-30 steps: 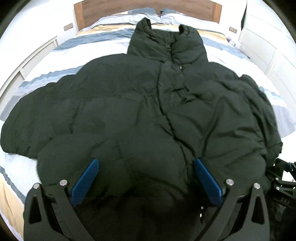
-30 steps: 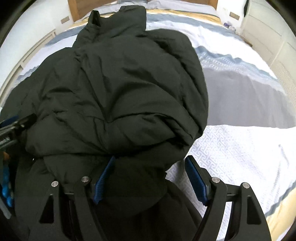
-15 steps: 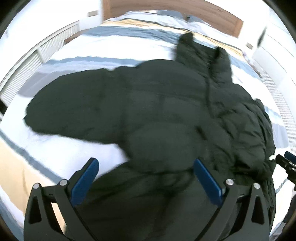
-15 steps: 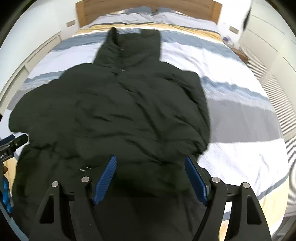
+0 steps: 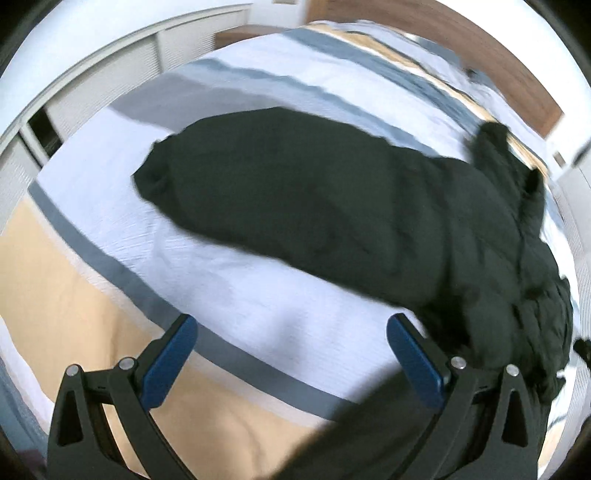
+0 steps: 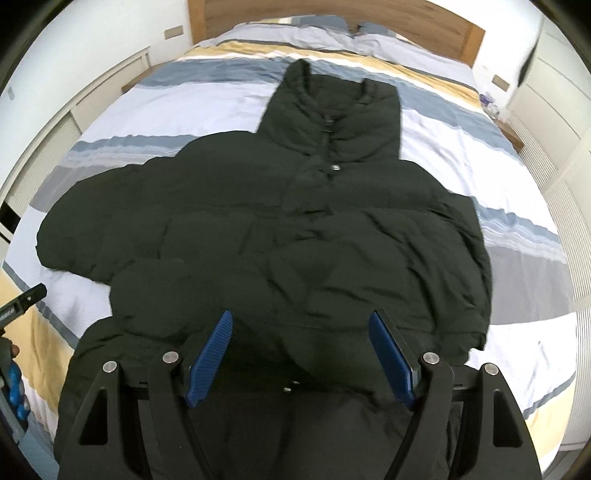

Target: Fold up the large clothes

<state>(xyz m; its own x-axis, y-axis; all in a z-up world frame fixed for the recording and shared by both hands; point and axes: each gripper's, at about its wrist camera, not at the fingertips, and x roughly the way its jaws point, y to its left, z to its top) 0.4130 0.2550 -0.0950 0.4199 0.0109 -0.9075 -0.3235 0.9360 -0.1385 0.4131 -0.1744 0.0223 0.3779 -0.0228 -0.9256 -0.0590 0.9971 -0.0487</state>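
Jacket [image 6: 295, 236]: one dark puffer, lying front-up on the striped bed [image 6: 461, 144] and filling the middle of the right wrist view, collar toward the top of the frame, hem at the bottom edge. One sleeve [image 5: 280, 177] stretches out flat to the centre-left of the frame in the left wrist view; the opposite side looks already bunched in over the body, though I cannot tell how neatly.

Judging by that, the sleeve fold is the step in hand. The next move calls for reaching the cuff at the sleeve's far end, pinching it and carrying it across the chest.

Two grippers: the left gripper [image 5: 291, 354] hangs spread and empty over bare bedding at lower centre; the right gripper [image 6: 301, 358] is likewise spread wide above the hem, holding nothing. One wooden headboard [image 6: 469, 33] tops the frame.
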